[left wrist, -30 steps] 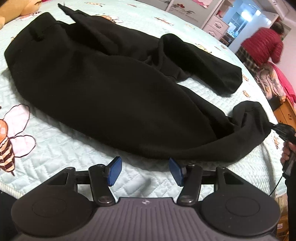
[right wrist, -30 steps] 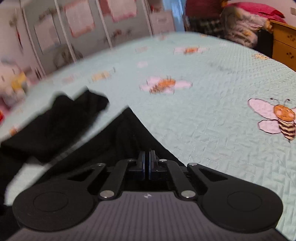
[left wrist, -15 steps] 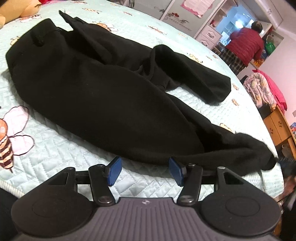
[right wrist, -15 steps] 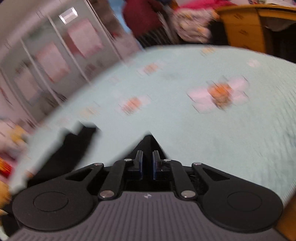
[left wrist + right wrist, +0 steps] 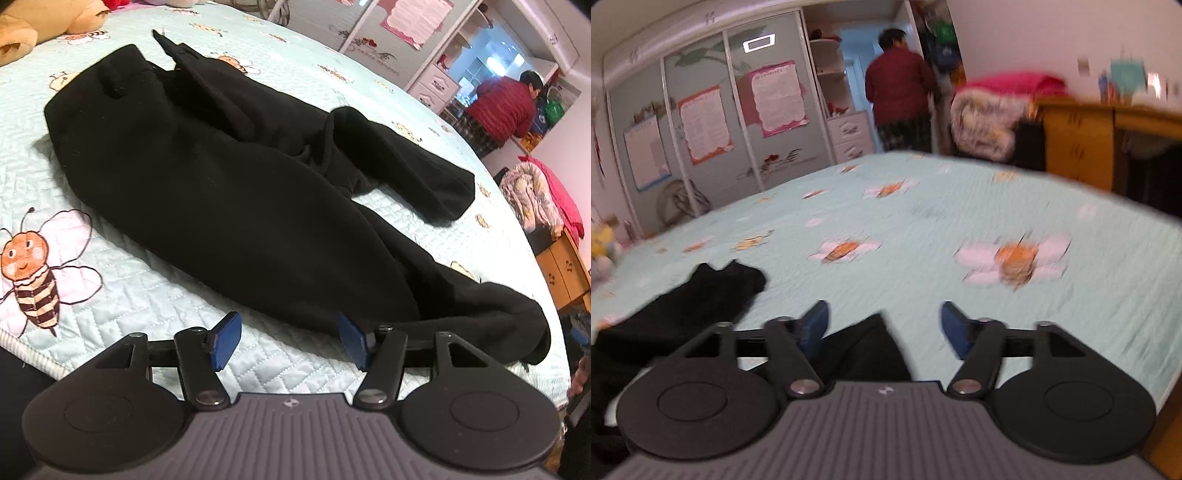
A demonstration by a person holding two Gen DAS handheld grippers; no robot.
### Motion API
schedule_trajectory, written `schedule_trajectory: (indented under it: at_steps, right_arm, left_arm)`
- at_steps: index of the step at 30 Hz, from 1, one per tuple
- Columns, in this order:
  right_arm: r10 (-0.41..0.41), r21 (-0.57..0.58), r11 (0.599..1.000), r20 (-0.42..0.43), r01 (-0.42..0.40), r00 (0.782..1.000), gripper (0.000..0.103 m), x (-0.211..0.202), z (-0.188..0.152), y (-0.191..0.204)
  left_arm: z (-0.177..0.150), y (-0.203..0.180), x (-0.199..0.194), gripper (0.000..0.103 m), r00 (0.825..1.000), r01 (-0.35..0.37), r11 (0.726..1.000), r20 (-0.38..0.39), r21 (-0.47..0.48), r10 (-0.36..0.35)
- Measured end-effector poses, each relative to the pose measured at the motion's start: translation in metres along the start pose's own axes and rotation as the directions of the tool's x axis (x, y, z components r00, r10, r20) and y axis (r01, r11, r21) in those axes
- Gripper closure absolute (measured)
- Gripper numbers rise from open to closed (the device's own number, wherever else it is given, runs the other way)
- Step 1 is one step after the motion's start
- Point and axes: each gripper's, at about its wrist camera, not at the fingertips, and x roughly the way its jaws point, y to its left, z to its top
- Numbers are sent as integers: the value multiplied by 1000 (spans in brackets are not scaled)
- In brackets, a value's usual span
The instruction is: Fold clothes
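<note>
Black garment [image 5: 236,192] spread on the quilted bed [image 5: 122,295]. Left hand-held gripper [image 5: 288,341] and right hand-held gripper [image 5: 882,326]: jaws apart, both empty, near the fabric's edge.

Black trousers [image 5: 236,206], thick fleecy fabric, lie spread and unfolded on the quilted bee-print bedspread [image 5: 122,280]. Waistband end sits at the far left, rumpled, one flap sticking up. One leg runs along the near edge of the bed to a bunched cuff at right; the other angles away, its cuff flat. Right wrist view is blurred: probably the same cuffs [image 5: 864,347].
</note>
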Motion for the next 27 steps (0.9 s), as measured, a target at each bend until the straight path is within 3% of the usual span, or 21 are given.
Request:
schedule_trajectory:
  at_steps: [5,7,8,9,11,15,18,21,22,23,26,27]
  right_arm:
    - [65,-54,996,-140,-73,988,33,55,3,-3]
    - [97,-32,994,-189,-104,977,46,67,1,-2]
    - [117,-13,992,-211,-122,971,67,72,1,-2]
    - [138,6,990,-232,-140,963,80,76,0,-2]
    - [185,46,983,-263,-179,947,84,79,-1,-2]
    - [291,176,950,-211,-257,933,91,46,9,-7]
    - [322,320,902,-54,-289,945,103,11,33,-21]
    - [234,412,872,124,-265,964,103,-17,62,-34]
    - [172,381,899,142,-214,975,103,-18,70,-33]
    - [124,322,933,128,-160,984,99,-13,75,-29]
    - [144,254,959,-63,-123,988,60,26,60,-29]
    - [154,243,962,-108,-124,982,58,36,52,-30]
  left_arm:
    - [-1,-8,7,40,1000,-4,1000,-22,24,5]
    - [-1,-10,9,39,1000,-8,999,-29,33,9]
    - [-1,-10,8,39,1000,-12,999,-28,33,13]
    - [-1,-9,8,38,1000,-14,999,-27,30,15]
    - [-1,-6,10,38,999,-16,1000,-28,18,17]
    - [0,-2,14,38,999,-13,1000,-33,4,13]
    - [-1,-5,16,38,999,-4,1000,-36,12,5]
    - [-1,-6,16,38,999,2,1000,-34,14,-1]
    - [-1,-6,16,38,999,2,1000,-34,12,-1]
    - [-1,-5,16,38,999,2,1000,-32,10,-2]
    - [-3,-3,13,38,1000,3,1000,-26,4,-3]
    - [-3,-1,13,37,1000,-2,1000,-28,0,2]
